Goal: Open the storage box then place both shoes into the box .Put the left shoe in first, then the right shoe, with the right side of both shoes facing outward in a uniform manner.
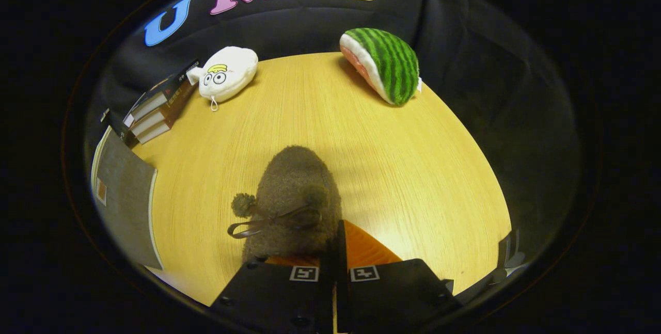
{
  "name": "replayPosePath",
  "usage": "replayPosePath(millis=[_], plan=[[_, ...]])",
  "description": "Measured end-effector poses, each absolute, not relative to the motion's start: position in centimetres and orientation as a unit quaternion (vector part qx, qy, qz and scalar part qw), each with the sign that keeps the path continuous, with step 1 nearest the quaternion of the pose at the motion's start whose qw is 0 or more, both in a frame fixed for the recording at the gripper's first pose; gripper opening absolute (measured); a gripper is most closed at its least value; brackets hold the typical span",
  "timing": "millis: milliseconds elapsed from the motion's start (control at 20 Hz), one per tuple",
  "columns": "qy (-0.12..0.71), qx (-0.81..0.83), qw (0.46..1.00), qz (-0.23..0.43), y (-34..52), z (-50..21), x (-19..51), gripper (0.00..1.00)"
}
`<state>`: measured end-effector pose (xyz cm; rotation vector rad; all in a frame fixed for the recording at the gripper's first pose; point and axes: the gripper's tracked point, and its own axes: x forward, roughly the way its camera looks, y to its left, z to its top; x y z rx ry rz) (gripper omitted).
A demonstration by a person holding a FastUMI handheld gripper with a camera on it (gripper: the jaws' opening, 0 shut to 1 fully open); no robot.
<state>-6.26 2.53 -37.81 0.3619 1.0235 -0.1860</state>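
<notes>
No readable text, labels or numbers.

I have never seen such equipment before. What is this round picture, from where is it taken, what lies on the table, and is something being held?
A person carries a two-finger gripper by hand. A fisheye camera rides on it and looks forward along the fingers. The fingers appear closed on the back edge of a brown fuzzy shoe with a bow and pompom, so it seems held. Beyond it on the wooden table sit a white plush toy, a watermelon-slice plush and stacked books. Beside the books is a grey flat panel; I cannot tell what it is.
</notes>
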Motion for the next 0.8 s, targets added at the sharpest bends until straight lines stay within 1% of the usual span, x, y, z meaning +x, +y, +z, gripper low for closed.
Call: replayPosePath(millis=[100,350,550,800], plan=[[0.483,0.183,0.851,-0.088,2.2,-36.4,-6.3,0.08],[0.441,0.216,0.867,-0.085,2.4,-30.6,-4.2,0.08],[0.419,0.248,0.871,-0.064,5.2,-25.4,-2.3,0.08],[0.402,0.271,0.874,-0.029,10.7,-19.6,0.2,0.08]])
